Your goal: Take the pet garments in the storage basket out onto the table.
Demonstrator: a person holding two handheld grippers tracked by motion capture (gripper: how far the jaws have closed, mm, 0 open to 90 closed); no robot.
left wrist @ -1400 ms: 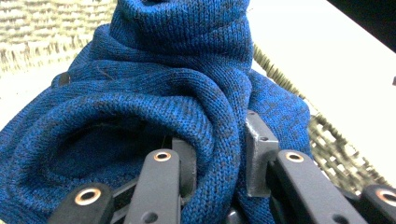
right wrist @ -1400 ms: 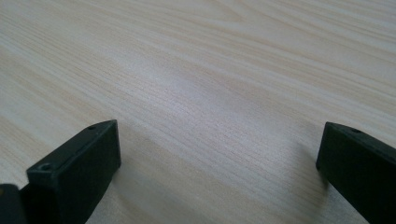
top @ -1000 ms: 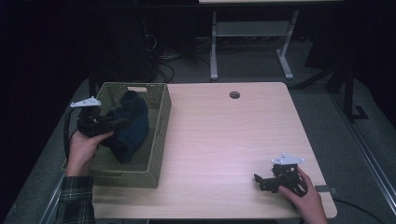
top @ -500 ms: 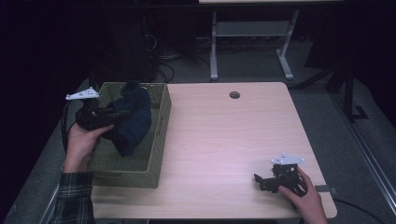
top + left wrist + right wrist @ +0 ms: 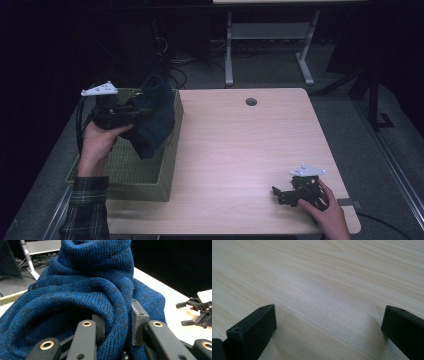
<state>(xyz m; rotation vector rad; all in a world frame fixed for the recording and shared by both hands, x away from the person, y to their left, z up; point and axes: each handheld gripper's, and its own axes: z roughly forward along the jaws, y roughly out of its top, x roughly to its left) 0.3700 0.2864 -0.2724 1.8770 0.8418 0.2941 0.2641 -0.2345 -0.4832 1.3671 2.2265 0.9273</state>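
**Garment lift from the basket: clearance over the rim**

We hold the blue knitted garment (image 5: pixel 152 117) in the left tool (image 5: pixel 131 114), whose jaws are clenched on a thick fold of the knit; in the left gripper view the fold (image 5: pixel 110 315) bulges up between the two jaws. The right tool (image 5: pixel 280 195) rests low on the tabletop (image 5: pixel 240 150), well apart from the basket (image 5: pixel 150 187), with its jaws spread wide and nothing between them.

Relation that governs the next move:
- The garment hangs from the left tool with its long axis running downward. Its upper end bunches above the basket's far rim, and its lower end trails inside the basket, close to the wall that faces the bare tabletop.
- Relative to the left tool, the bulk of the garment lies on the side away from the hand, toward that same basket wall.
- The bare tabletop lies beyond that wall, on the side of the basket where the right tool waits.

We judge that the lower end is not yet clear of the rim. A sideways carry toward the tabletop at this height may drag the knit across the woven edge. The left tool is the nearer one to the basket and carries the whole load; the right tool is too far from the basket to assist at present.
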